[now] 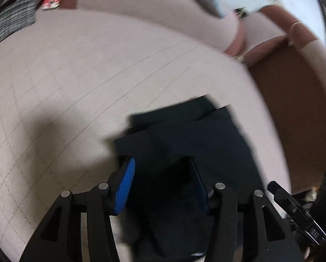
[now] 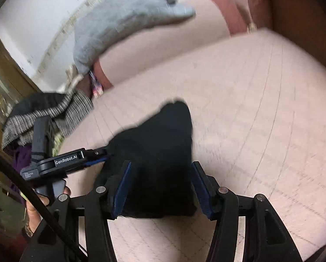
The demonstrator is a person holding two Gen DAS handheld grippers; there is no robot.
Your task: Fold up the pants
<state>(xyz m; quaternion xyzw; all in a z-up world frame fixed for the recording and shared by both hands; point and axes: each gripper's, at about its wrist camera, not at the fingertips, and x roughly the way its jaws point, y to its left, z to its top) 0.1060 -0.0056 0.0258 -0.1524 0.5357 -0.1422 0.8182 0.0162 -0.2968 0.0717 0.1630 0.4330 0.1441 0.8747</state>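
Pants point(image 2: 154, 152) lie bunched on the pink quilted bed point(image 2: 250, 109); your left tool point(image 1: 163, 174) and right tool point(image 2: 160, 174) both gape wide around the fabric, gripping nothing, positioned to pinch.

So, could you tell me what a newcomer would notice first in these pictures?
The black pants stand out, a dark bundle on the pale pink quilted bed cover, lying between the open blue-padded fingers of the right gripper and the left gripper. Behind them, a grey garment drapes over the pink bolster.
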